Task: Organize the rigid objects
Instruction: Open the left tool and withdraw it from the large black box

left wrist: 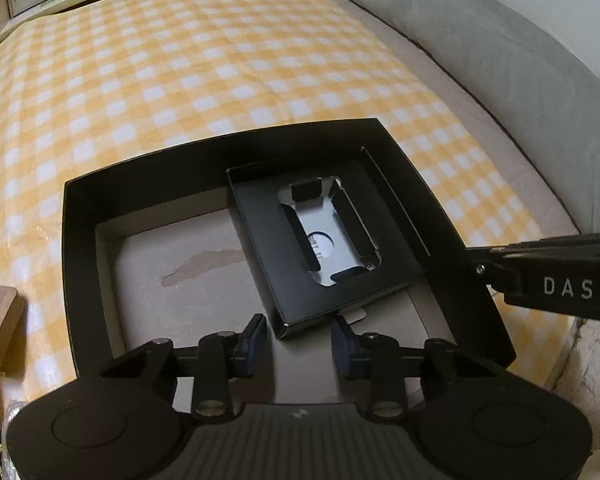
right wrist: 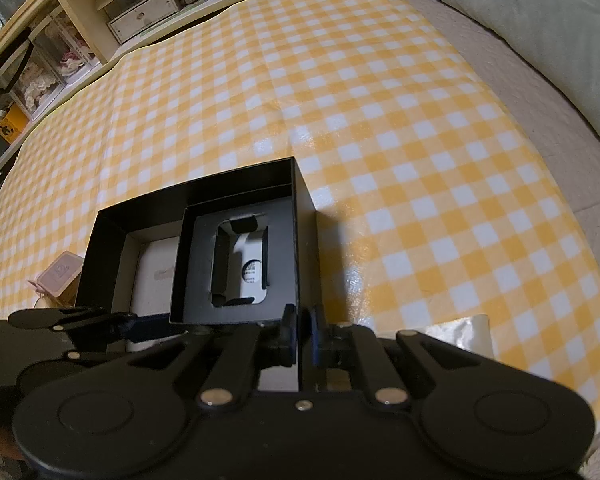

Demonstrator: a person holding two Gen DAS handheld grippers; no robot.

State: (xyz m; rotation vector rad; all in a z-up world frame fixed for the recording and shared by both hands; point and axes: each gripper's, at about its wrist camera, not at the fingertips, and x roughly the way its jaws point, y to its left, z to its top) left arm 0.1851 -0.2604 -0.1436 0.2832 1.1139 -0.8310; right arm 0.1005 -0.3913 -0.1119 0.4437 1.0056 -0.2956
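Left wrist view is looking steeply down into an open black box [left wrist: 76,264] that is sitting on a yellow-and-white checked cloth [left wrist: 180,60], with a grey pillow [left wrist: 480,40] lying along the cloth's right edge. A black insert [left wrist: 260,216] with a rectangular cut-out is lying inside the box, in its right half and turned slightly askew, its far right side running close along the box's right wall. The grey floor of the box is showing bare to the left of it. The left gripper [left wrist: 300,330] is reaching in from the near side with the insert's near corner sitting between its blue pads. The pads seem to be pinching that corner, though the contact is hard to make out from this angle. The right gripper [left wrist: 472,256] is coming in from the right edge, its tips pressed together at the rim of the box's right wall.

Right wrist view is showing the right gripper [right wrist: 302,328] clamping the thin right wall of the box between its fingers, which are standing nearly together. The insert [right wrist: 196,280] is resting against that same wall. The left gripper [right wrist: 148,326] is entering low from the left, its finger meeting the insert's near left corner. A small pink case [right wrist: 58,276] is sitting on the cloth just beside the box's left wall, and a shelf unit [right wrist: 140,12] is standing beyond the cloth's far edge.
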